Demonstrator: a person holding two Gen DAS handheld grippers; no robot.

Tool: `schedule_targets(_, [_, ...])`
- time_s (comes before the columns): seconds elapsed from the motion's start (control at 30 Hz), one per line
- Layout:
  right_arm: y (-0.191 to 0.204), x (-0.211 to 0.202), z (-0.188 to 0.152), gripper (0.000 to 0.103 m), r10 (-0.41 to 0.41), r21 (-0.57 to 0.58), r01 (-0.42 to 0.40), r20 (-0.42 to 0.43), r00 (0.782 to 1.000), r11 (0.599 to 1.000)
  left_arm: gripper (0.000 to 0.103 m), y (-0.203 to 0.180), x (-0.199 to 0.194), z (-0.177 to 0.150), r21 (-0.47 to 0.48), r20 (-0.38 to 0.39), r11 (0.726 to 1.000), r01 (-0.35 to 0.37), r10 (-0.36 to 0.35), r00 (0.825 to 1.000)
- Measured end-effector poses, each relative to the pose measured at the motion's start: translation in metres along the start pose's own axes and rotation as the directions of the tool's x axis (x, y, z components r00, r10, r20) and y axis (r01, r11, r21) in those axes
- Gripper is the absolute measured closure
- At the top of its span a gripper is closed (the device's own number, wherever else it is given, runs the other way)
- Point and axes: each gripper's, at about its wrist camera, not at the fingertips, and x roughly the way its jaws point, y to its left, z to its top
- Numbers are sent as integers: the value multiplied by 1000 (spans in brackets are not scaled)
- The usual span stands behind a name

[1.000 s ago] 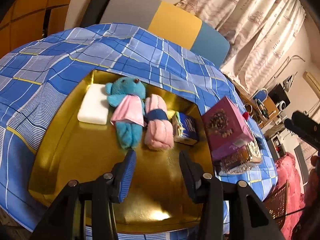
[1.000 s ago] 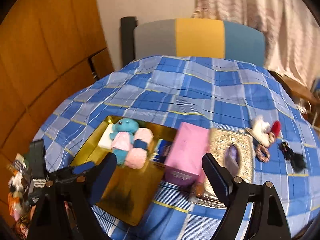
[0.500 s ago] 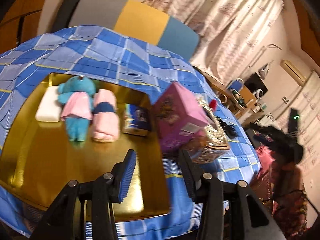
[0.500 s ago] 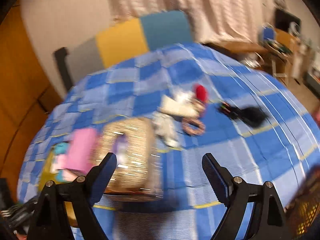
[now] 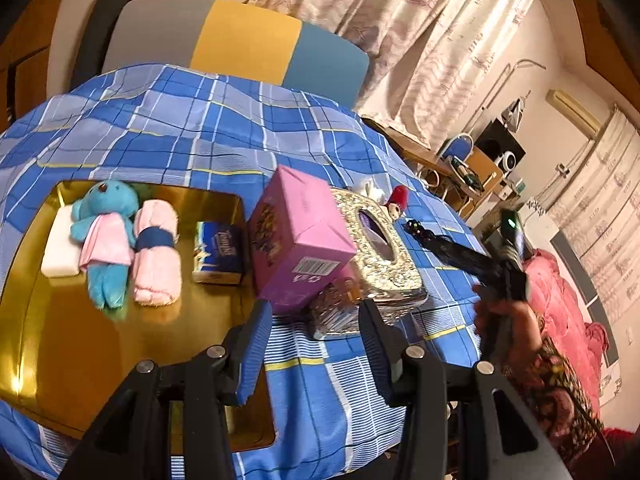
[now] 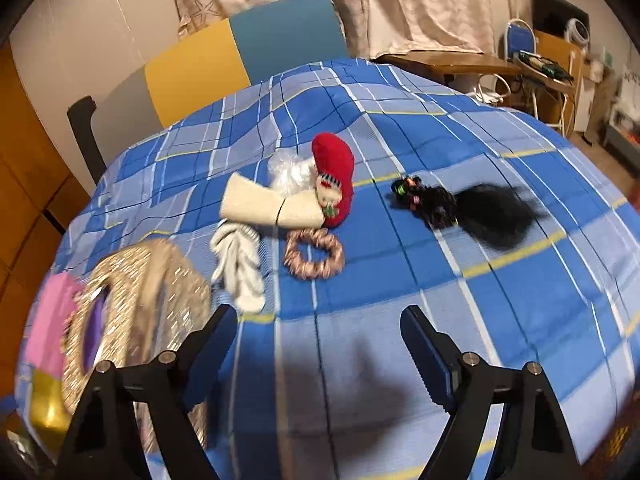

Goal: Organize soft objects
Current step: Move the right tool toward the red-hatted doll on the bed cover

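Swung away from the gold tray (image 5: pixel 120 360) toward the loose soft pile: right gripper (image 6: pixel 316 344), jaws just narrowed yet gaping, empty, near pink scrunchie (image 6: pixel 314 254); left gripper (image 5: pixel 312 344) half-open, empty.

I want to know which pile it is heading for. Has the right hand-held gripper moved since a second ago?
Yes. The right hand-held gripper swung from over the gold tray to the loose items beyond the glittery tissue box.

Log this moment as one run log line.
left gripper: open, empty, over gold tray edge | right gripper: open, empty, closing slightly, facing pink scrunchie | tray: blue plush, pink towel roll
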Motion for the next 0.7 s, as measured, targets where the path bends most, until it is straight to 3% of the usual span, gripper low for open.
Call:
schedule_targets(0.23, [-7,45,69,18,-12,28,10,60,998,1000,58,-26,6,11,61,-11,998,-12,13,1000])
schedule_targets(0.47, [-13,100,102,22,-30,113,27,31,999,993,58,-39,11,20,86,-17,996,-38,40,999])
schedule_targets(0.57, [-25,120,102,31,-30,173,27,15,999,985,58,-44,12,25,94,-19,995,-38,40,999])
schedule_targets(0.63, [-38,130,98,45,2,224,0,-5,1000,975,58,-50,14,28,106,-15,993,-44,45,999])
schedule_targets(0.7, [-47,135,93,71,39,251,-31,-28,999,967,58,-57,20,33,126,-31,991,-37,41,999])
